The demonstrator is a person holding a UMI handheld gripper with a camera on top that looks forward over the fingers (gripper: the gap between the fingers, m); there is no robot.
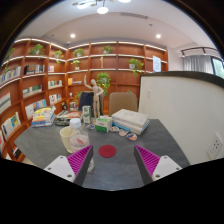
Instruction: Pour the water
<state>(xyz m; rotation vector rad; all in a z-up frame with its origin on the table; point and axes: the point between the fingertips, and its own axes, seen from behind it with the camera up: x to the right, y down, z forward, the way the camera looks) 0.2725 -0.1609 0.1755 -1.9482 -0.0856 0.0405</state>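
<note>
My gripper (110, 163) hovers above a grey table (130, 145), its two fingers spread wide with magenta pads (147, 160) facing inward and nothing between them. Just ahead of the fingers a red round coaster (107, 151) lies flat on the table. Beside the left finger stands a clear plastic cup (74, 138) with something pale in it. Farther back stands a small clear bottle (87, 118); whether it holds water I cannot tell.
Across the table's far side lie stacked books (43, 116), a folded white cloth (130, 121) and small colourful items (108, 125). A tan chair (123, 101) stands beyond. Wooden bookshelves (30, 75) with plants line the walls. A white partition (185, 105) rises to the right.
</note>
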